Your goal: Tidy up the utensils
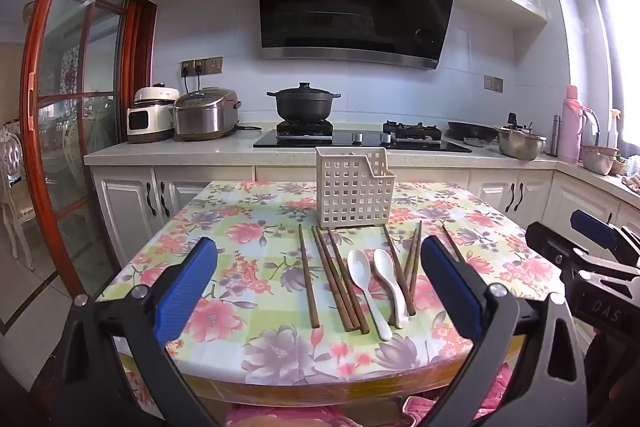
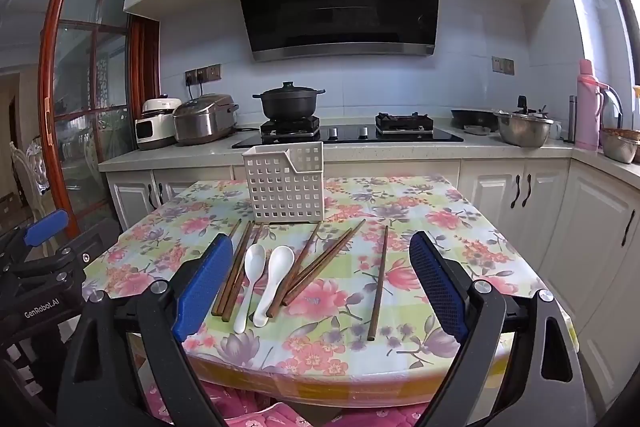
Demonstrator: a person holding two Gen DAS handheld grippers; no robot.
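A: Status? I read both grippers spread wide and empty — left gripper (image 1: pixel 318 285), right gripper (image 2: pixel 322 283).

B: Agreed. Nothing sorted yet. Just ahead of my jaws on the table (image 2: pixel 460 227): spoons (image 2: pixel 264 279) and chopsticks (image 2: pixel 378 287), loose. Beyond them, the white basket (image 2: pixel 286 183), upright.

A: Next, I judge — a narrow pinch on one chopstick, then lift to the basket.

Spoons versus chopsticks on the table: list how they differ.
1. The spoons are white and glossy; the chopsticks are dark brown wood.
2. Spoons have broad bowls and curved handles; chopsticks are thin, straight sticks.
3. There are two spoons, but many more chopsticks.

Shared: all lie flat on the floral tablecloth, in front of the white basket.
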